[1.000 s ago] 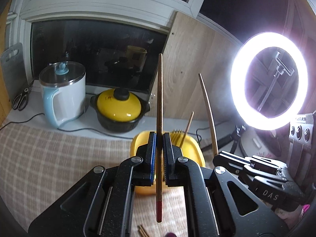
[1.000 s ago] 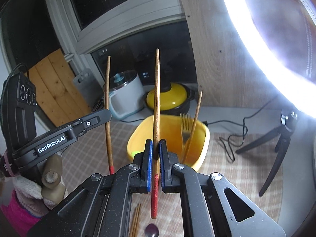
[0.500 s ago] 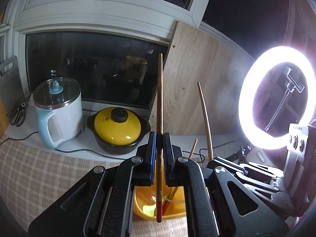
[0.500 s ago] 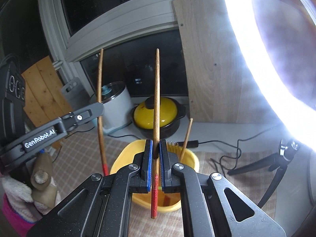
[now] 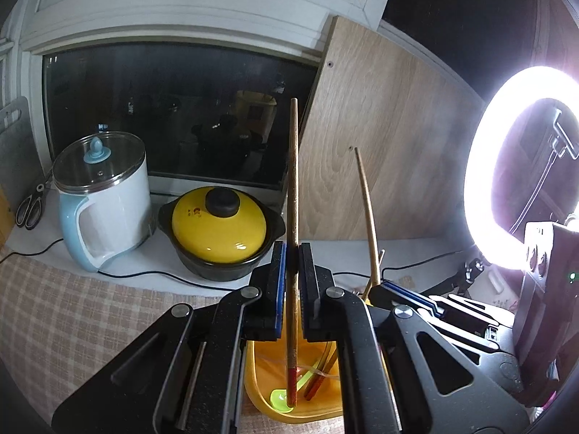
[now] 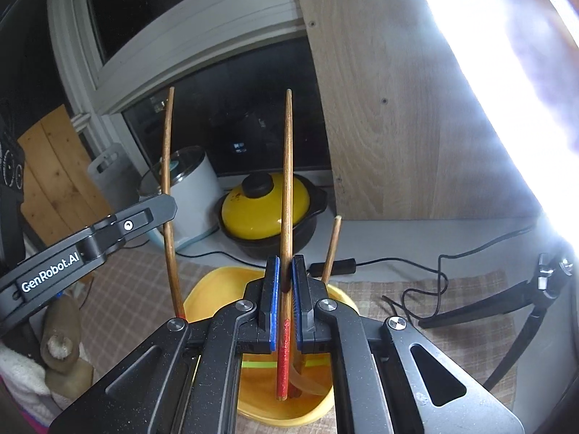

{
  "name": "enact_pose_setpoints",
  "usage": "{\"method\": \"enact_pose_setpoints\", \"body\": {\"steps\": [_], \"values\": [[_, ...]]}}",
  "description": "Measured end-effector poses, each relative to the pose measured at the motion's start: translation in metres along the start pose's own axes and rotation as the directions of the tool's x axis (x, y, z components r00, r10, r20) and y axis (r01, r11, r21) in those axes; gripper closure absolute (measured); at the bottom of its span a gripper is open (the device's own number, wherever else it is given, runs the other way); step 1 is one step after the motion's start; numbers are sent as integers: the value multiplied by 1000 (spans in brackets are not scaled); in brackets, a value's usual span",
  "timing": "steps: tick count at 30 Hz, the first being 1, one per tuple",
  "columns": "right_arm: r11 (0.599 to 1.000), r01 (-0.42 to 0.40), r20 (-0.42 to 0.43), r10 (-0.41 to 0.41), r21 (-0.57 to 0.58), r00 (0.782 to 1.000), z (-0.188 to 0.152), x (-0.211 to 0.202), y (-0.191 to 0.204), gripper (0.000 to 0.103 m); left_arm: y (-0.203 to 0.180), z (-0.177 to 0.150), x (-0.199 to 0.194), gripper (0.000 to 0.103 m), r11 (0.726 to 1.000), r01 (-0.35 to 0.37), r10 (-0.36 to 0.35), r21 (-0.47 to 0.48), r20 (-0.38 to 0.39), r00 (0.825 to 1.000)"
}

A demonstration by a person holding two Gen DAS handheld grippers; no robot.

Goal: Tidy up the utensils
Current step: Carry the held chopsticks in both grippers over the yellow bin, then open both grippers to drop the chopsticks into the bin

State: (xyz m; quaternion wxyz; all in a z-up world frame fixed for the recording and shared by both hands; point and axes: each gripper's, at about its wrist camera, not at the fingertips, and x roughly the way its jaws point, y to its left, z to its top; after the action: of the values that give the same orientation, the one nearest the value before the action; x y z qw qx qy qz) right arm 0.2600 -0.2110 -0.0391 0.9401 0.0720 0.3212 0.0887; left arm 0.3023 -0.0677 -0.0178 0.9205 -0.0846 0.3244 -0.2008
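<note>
My left gripper (image 5: 291, 282) is shut on a wooden chopstick (image 5: 294, 188) with a red lower end, held upright. Its red tip hangs inside the yellow bin (image 5: 264, 394), above a green spoon (image 5: 278, 396). My right gripper (image 6: 285, 289) is shut on a second red-ended chopstick (image 6: 287, 181), also upright, its red tip down in the same yellow bin (image 6: 206, 296). The left gripper (image 6: 164, 213) with its chopstick (image 6: 167, 166) shows at the left of the right wrist view. The right gripper (image 5: 383, 285) with its chopstick (image 5: 367, 213) shows in the left wrist view. Another wooden handle (image 6: 332, 246) leans in the bin.
A yellow-lidded black pot (image 5: 220, 231) and a white-and-blue kettle (image 5: 105, 202) stand on the sill behind the bin. Scissors (image 5: 30, 206) lie far left. A bright ring light (image 5: 506, 166) on a tripod (image 6: 506, 307) stands right, with cables (image 6: 416, 282) across the checked cloth (image 5: 72, 325).
Both grippers have moved forward and slightly down over the yellow bin. The red chopstick ends now reach inside it; the table items near the front have dropped out of view.
</note>
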Motion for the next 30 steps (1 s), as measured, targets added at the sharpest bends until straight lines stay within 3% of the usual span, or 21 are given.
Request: {"method": "enact_pose_setpoints", "body": {"steps": [12,30], "values": [[999,-36,-59,36,12,998,-14,8,-4,98,6,-16,7,98,1000,9,-9,-2,-47,999],[997,-76,-105,79,34,991,-29,4,-10,98,-2,-21,0,98,999,18,-17,29,-39,999]]}}
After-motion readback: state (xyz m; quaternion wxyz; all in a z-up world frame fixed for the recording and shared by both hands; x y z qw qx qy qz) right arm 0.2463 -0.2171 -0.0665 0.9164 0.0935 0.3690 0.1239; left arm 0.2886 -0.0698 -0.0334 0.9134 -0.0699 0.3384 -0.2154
